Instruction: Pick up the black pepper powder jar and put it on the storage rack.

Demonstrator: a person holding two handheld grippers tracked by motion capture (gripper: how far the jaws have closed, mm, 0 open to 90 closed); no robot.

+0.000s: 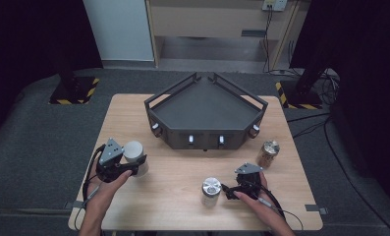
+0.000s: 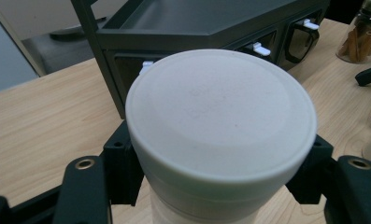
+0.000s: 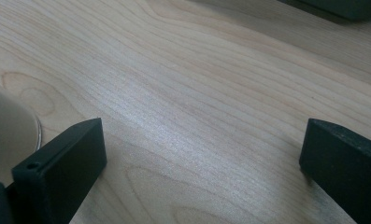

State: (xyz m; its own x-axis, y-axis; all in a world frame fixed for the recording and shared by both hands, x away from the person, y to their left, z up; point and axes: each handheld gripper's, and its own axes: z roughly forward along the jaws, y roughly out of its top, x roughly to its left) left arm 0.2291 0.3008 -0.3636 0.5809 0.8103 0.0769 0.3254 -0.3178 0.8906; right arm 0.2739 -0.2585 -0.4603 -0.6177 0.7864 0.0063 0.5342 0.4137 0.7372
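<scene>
Left gripper clamped on the white jar at the near-left of the table — jaws pressed against both sides just under the lid, as seen close up in the left gripper view. Jar upright, near the front-left face of the black corner rack, not touching it.

Right gripper low over the wood, jaws spread wide with nothing between them — bare table in the gap. Just beside it, to its left, the metal-lidded jar, standing free. Farther right, the cinnamon jar, well apart from both hands.

Judging from here: white jar likely bound for the rack. Best done by keeping the grip level and below the lid rim, so the lid carries no load and cannot pop. Lifting straight, then clearing the rack's low rail before lowering. Keeping the jar vertical throughout. Worth watching — a smooth round wall between flat pads, prone to twisting if tilted. Setting down flat before easing the jaws apart.
</scene>
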